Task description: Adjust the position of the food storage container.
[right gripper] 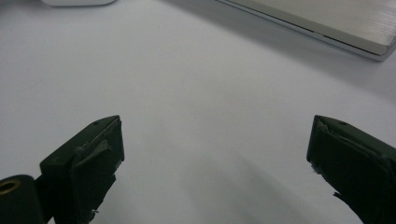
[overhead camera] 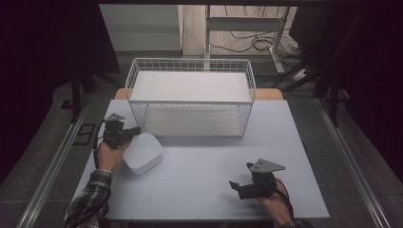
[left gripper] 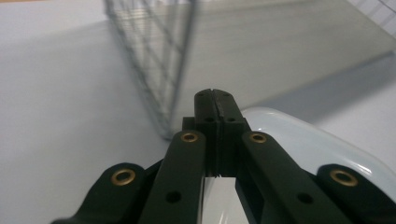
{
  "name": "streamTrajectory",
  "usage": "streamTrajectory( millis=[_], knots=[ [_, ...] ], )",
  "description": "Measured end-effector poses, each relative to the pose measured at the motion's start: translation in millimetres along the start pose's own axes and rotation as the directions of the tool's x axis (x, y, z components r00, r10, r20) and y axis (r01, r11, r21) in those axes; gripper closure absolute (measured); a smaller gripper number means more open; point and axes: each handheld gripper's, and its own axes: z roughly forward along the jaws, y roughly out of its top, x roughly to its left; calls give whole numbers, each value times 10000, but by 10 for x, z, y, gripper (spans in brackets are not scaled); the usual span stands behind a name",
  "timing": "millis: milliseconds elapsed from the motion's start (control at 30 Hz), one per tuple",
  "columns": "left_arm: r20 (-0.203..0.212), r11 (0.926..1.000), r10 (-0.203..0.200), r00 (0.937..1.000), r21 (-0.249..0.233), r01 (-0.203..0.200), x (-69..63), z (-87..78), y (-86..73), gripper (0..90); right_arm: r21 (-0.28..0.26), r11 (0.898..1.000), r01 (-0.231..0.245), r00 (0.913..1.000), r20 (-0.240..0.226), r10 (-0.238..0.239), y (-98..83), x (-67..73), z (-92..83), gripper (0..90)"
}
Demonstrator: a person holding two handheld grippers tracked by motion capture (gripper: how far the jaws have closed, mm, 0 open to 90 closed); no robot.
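The left gripper (left gripper: 215, 100) has its jaws pressed together with nothing between them, just beside the white bowl (overhead camera: 142, 152). The right gripper (right gripper: 215, 144) hovers over the table (overhead camera: 209, 161) with jaws wide apart, holding nothing.

White table (overhead camera: 204, 180) bears wire basket (overhead camera: 190, 97), white bowl (overhead camera: 142, 152).

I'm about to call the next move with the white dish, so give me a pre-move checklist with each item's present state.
1. Left claw shut: ok, its jaws meet, with no gap showing between them.
2. Left claw gripping the white dish: cannot tell; it sits at the dish's edge.
3. Right claw open: ok, jaws wide apart with nothing between them.
4. Right claw away from the dish: ok, it rests at the near right of the table.
5. Wire basket open on top: ok.
6. Dish outside the basket: ok, just in front of its left corner.
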Motion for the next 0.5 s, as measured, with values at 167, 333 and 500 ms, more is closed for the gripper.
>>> streamTrajectory(
  millis=[167,333,500],
  knots=[
    [-31,9977,377,9993,-565,-378,-101,-125,-43,898,13,10000,2,10000,4,-2,0,3,0,35],
    [-820,9917,29,9966,-1280,-134,-32,-477,-245,896,3,10000,12,10000,6,-12,-2,0,0,34],
    [-1336,9888,-619,9891,-1428,426,54,-683,-557,896,53,10000,70,10000,12,-70,0,8,3,34]
  ],
)
